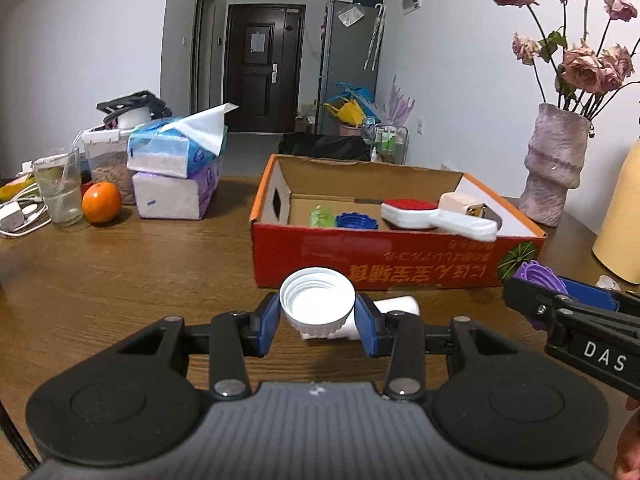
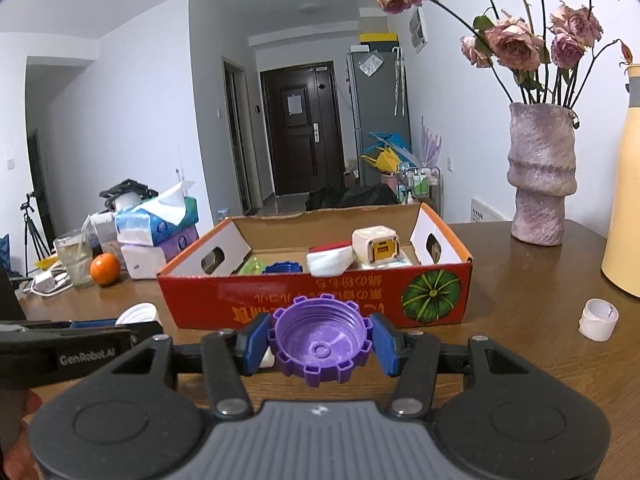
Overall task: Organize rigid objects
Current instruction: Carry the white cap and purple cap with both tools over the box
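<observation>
White cap (image 1: pixel 317 303) clamped, red box (image 1: pixel 360 256) holding brush (image 1: pixel 436 216), blue lid (image 1: pixel 357 221)

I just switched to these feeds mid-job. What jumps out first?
Each gripper holds a cap, open side up: the left gripper a white cap, the right gripper a purple notched cap. Just beyond them on the wooden table sits the open red cardboard box, already holding a blue cap and a red-and-white brush.

The white tube (image 1: pixel 396 306) lies mostly hidden behind the white cap (image 1: pixel 317 300) — the green item (image 1: pixel 322 216) is unreadable.
</observation>
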A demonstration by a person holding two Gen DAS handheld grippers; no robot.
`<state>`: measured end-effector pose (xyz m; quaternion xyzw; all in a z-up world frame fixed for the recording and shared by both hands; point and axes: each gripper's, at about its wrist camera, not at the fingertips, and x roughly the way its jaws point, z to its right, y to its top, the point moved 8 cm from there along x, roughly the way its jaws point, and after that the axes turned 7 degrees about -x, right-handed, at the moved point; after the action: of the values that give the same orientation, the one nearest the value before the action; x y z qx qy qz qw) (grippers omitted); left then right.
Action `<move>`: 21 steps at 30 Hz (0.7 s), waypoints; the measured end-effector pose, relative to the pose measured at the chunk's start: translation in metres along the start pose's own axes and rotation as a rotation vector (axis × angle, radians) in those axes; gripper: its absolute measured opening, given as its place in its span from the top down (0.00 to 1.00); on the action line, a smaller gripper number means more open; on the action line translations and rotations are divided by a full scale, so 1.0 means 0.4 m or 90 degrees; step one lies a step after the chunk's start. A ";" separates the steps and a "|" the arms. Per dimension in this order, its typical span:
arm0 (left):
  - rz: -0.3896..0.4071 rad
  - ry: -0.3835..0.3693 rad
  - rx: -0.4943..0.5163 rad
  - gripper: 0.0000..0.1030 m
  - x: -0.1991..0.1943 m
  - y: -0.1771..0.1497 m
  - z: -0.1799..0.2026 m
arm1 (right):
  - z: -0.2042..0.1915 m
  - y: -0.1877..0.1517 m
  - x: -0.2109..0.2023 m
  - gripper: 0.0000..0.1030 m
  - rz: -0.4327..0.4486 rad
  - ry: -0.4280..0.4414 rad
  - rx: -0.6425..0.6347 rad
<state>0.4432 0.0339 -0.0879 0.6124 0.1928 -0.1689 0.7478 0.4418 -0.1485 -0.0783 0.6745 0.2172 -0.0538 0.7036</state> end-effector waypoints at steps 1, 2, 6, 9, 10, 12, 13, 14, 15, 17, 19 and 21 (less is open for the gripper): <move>0.002 -0.002 -0.001 0.60 -0.001 0.003 0.006 | 0.004 0.004 -0.002 0.48 0.004 -0.002 0.003; 0.004 -0.004 -0.002 0.60 -0.001 0.006 0.013 | 0.008 0.007 -0.004 0.48 0.009 -0.004 0.006; 0.011 -0.007 -0.007 0.60 0.000 0.020 0.034 | 0.031 0.023 -0.004 0.48 0.021 -0.012 0.016; 0.015 -0.007 -0.010 0.60 0.006 0.031 0.046 | 0.049 0.035 -0.002 0.48 0.030 -0.017 0.024; 0.016 -0.006 -0.011 0.60 0.008 0.034 0.050 | 0.054 0.039 -0.001 0.48 0.034 -0.020 0.025; 0.019 -0.005 -0.010 0.60 0.013 0.041 0.057 | 0.063 0.047 0.000 0.48 0.042 -0.024 0.027; 0.020 -0.003 -0.008 0.60 0.015 0.045 0.061 | 0.066 0.051 0.001 0.48 0.045 -0.027 0.026; 0.021 0.001 -0.007 0.60 0.017 0.049 0.065 | 0.070 0.055 0.002 0.48 0.048 -0.029 0.025; 0.023 0.004 -0.007 0.60 0.019 0.055 0.066 | 0.074 0.059 0.004 0.48 0.049 -0.030 0.023; 0.024 0.003 -0.015 0.60 0.024 0.068 0.070 | 0.079 0.066 0.010 0.48 0.049 -0.029 0.021; 0.026 0.003 -0.018 0.60 0.030 0.077 0.073 | 0.081 0.072 0.015 0.48 0.049 -0.027 0.015; 0.027 0.005 -0.018 0.60 0.036 0.085 0.077 | 0.087 0.080 0.021 0.48 0.052 -0.030 0.012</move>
<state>0.4749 0.0099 -0.0609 0.6062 0.1848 -0.1477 0.7593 0.4691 -0.1777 -0.0518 0.6882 0.1721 -0.0431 0.7035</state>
